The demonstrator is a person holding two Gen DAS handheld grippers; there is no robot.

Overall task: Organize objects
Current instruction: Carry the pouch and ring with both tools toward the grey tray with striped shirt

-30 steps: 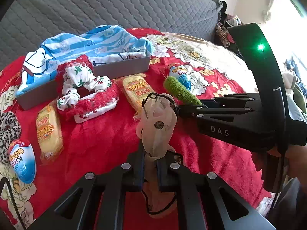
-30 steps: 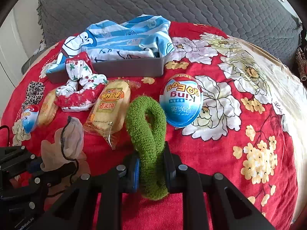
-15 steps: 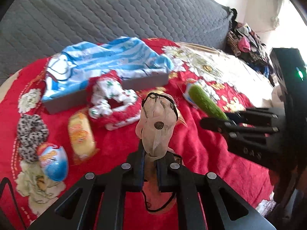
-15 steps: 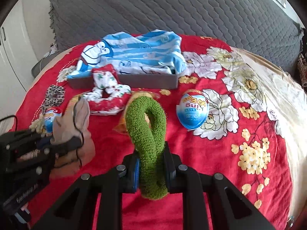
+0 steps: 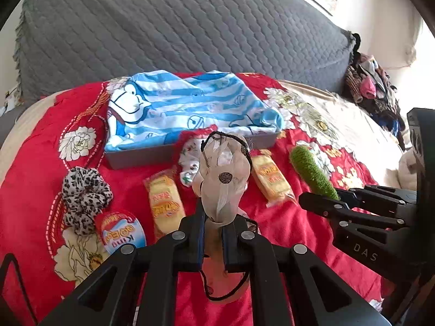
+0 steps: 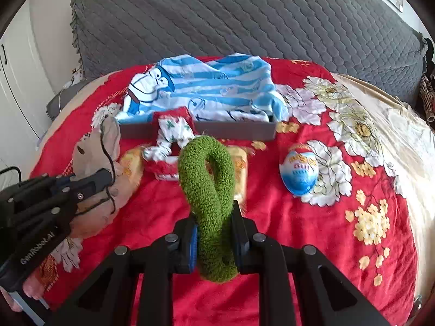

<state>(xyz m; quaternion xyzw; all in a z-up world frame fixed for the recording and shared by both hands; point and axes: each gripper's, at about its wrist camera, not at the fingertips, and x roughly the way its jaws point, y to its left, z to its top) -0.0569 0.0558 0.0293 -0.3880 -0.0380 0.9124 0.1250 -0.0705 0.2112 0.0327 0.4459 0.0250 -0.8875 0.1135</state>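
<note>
- Far left on the red bedspread [image 5: 141, 179], the leopard scrunchie [image 5: 84, 193] and a blue egg pack [image 5: 121, 235] lie loose; the scrunchie should squash easily, so pinch across its ring. The egg's shell looks smooth and could slip.
- Your left gripper [image 5: 213, 233] is clamped on the beige sheer scrunchie [image 5: 224, 176], held clear of the bed. It is limp and light and its black cord dangles, so mind snagging.
- The wrapped cakes [image 5: 164, 201] sit just beside it; I judge them crushable, so take them lightly by the long sides.
- Your right gripper [image 6: 214, 240] is closed on the green towelling scrunchie [image 6: 208, 179], lifted: soft, springy, grippy.
- The grey tray [image 6: 239, 130], already holding striped cloth, lies beyond.
</note>
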